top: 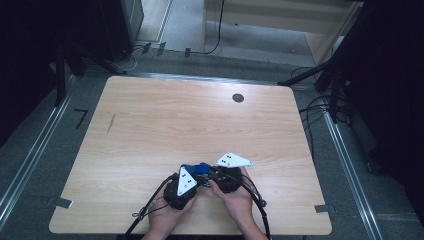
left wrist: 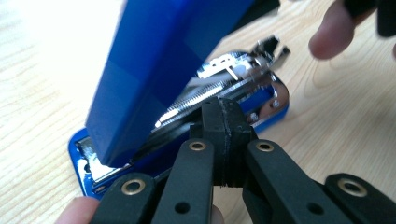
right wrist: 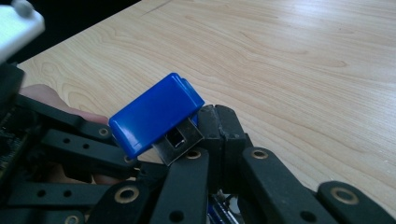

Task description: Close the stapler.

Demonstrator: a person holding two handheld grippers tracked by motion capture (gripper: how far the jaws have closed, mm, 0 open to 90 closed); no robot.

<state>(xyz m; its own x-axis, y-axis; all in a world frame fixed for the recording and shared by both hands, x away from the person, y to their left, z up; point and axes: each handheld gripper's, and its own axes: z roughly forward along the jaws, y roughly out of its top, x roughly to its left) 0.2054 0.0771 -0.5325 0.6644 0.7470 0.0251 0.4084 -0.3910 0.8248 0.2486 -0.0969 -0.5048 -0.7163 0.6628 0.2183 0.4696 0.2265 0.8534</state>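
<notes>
A blue stapler lies hinged open at lower centre of the table. The left gripper is pressed together against its metal rail. The right gripper is pressed together beside its lid.

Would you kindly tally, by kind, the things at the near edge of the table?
Blue stapler, lid swung open: 1
Hand-held gripper, left and right: 2
Person's hands, left and right: 2
Total: 5

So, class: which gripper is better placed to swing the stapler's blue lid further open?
Probably right: the right gripper sits shut beside the raised lid; the left gripper sits low by the base.
</notes>
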